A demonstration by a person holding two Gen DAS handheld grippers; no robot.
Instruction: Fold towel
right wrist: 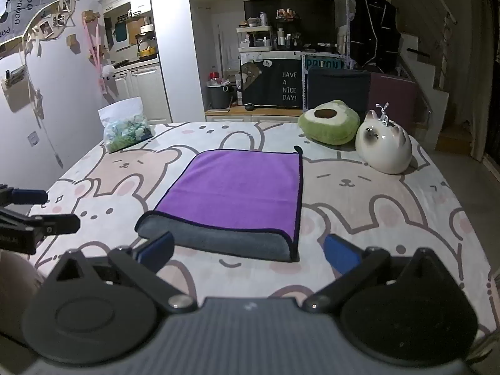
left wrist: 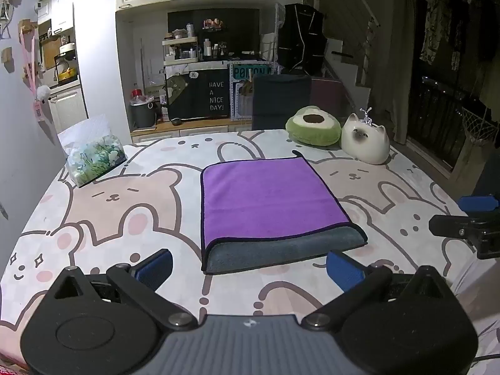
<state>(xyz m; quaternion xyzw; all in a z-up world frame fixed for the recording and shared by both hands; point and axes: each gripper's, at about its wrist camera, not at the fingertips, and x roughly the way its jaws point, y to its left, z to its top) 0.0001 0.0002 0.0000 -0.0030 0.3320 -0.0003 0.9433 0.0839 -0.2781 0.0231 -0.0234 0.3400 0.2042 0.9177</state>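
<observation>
A purple towel [left wrist: 268, 197] with a grey underside lies folded flat in the middle of the table; it also shows in the right wrist view [right wrist: 240, 187]. Its grey lower layer sticks out along the near edge [left wrist: 281, 250]. My left gripper [left wrist: 250, 268] is open and empty, just short of that near edge. My right gripper [right wrist: 248, 254] is open and empty, its left fingertip [right wrist: 159, 248] close to the towel's near left corner. Each gripper shows at the edge of the other's view, the right gripper [left wrist: 465, 218] and the left gripper [right wrist: 40, 212].
The table wears a bunny-print cloth [left wrist: 125, 206]. A tissue pack [left wrist: 93, 159] sits at the far left. An avocado plush [left wrist: 312, 125] and a white cat-shaped ceramic [left wrist: 365, 139] sit at the far right. A dark chair back [left wrist: 281, 100] stands behind the table.
</observation>
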